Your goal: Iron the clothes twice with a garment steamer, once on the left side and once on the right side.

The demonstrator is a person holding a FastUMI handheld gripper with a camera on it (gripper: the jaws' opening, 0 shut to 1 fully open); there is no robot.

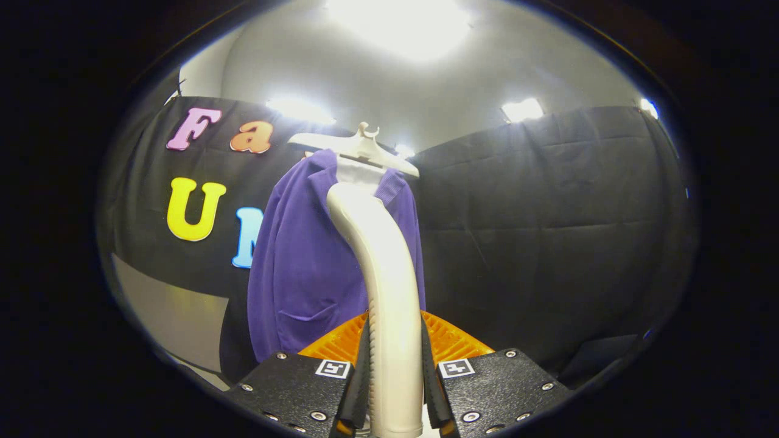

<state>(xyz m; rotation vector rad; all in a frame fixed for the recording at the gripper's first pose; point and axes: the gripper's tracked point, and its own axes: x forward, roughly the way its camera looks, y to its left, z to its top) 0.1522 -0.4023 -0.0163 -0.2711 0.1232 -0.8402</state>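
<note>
A purple jacket [304, 261] hangs on a white hanger [356, 146] in front of the black cloth wall, straight ahead of me. My gripper [394, 377] is shut on the cream handle of the garment steamer [383, 286], which rises upright between the fingers. The steamer's head curves forward at the top and sits up by the jacket's collar, near the centre opening. I cannot tell whether the head touches the cloth. The handle hides the jacket's middle strip.
Black cloth walls [548, 231] close off the space behind and to the right of the jacket. A pale panel [170, 322] stands low to the left of the jacket. Bright ceiling lights [401, 24] shine overhead.
</note>
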